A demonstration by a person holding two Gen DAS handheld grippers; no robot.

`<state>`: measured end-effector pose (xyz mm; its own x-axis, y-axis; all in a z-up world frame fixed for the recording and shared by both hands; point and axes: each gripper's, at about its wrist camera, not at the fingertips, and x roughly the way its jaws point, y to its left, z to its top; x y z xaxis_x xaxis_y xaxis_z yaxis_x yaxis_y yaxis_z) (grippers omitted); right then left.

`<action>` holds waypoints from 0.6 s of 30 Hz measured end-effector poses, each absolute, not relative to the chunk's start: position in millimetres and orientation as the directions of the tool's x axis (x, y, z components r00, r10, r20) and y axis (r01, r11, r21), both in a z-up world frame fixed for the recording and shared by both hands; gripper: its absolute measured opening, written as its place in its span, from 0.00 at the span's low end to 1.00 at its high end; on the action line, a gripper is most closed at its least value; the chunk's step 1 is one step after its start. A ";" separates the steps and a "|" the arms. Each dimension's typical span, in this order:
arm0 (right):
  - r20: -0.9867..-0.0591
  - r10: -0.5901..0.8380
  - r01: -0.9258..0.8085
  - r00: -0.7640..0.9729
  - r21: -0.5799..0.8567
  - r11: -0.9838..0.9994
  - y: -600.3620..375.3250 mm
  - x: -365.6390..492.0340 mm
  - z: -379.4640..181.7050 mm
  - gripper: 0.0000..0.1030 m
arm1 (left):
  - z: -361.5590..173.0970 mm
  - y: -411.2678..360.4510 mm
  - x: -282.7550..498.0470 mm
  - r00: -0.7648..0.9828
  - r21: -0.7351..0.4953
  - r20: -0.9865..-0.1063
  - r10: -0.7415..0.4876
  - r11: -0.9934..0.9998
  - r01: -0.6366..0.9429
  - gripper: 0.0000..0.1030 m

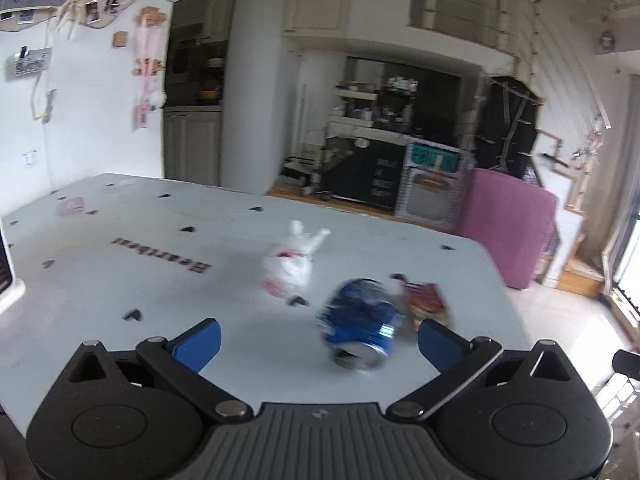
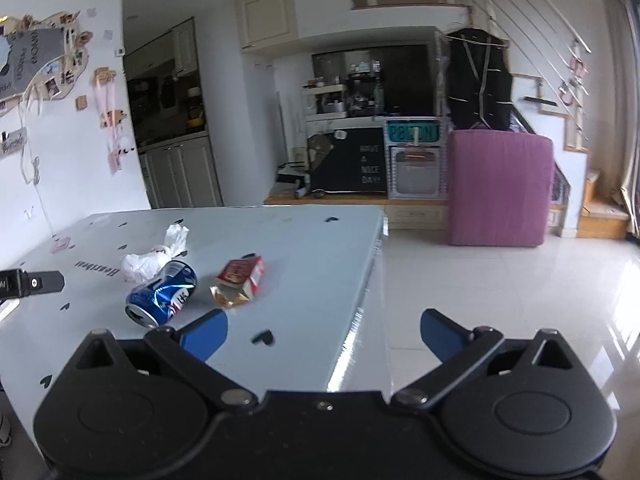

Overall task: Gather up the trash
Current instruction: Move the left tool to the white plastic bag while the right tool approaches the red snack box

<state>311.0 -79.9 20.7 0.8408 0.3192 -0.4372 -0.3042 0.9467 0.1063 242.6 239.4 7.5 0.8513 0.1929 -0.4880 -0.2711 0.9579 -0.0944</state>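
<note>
1 blue can between wide left jaws.

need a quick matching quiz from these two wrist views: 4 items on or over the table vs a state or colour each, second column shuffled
Column 1:
1. soda can
2. snack packet
3. plastic bag
4. left tool

Column 2:
A. white, crumpled
B. open, holding nothing
C. blue, lying on its side
D. red and orange, torn open

Pairs: 1-C, 2-D, 3-A, 4-B
</note>
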 end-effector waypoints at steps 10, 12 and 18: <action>-0.435 0.344 -0.335 0.832 0.100 0.937 -16.5 369.9 4.1 1.00 | -23.1 299.0 300.8 0.821 -0.128 -0.542 0.178 0.949 -0.290 1.00; -0.462 0.345 -0.339 0.817 0.099 0.936 -5.3 383.1 -2.3 1.00 | -28.7 307.0 316.6 0.818 -0.154 -0.554 0.154 0.947 -0.283 1.00; -0.556 0.370 -0.393 0.744 0.085 0.916 30.8 417.5 -24.0 1.00 | -58.9 326.7 361.1 0.780 -0.247 -0.622 0.067 0.929 -0.276 1.00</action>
<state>417.5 30.8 -24.0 0.7444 0.3704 -0.5556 -0.3926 0.9158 0.0845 361.1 326.7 -58.9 0.7798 0.0668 -0.6225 -0.2764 0.9289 -0.2466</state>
